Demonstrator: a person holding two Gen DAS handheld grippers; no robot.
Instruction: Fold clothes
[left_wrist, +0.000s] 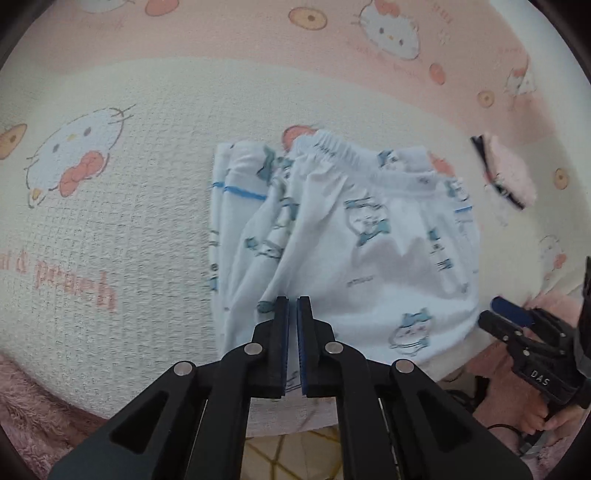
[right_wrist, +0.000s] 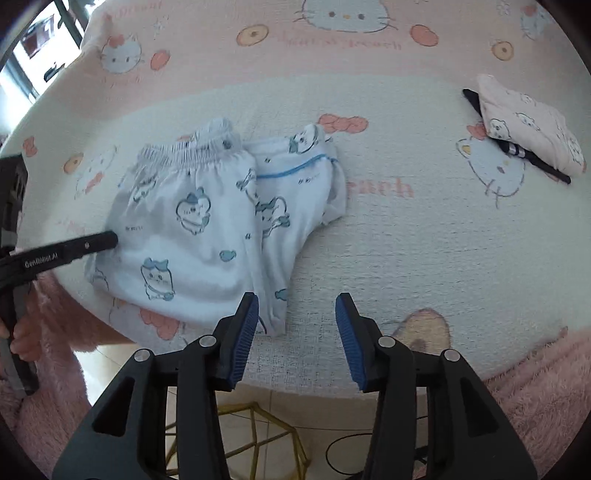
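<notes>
on bed cover (right_wrist: 424, 236) | left gripper (left_wrist: 293, 306) clamped on white pants (left_wrist: 369, 258) | right gripper (right_wrist: 297, 306) apart | right view only: pink garment (right_wrist: 532, 129)

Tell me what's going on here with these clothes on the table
A person with a gripper in each hand is folding a pair of white printed pyjama pants on a table covered by a pink cartoon-cat cloth. The left gripper is nearly closed at the near edge of the pants, seemingly pinching fabric. The right gripper hangs open beside them, holding nothing. The pants look partly folded. A folded pink garment lies off to the side over something dark.
</notes>
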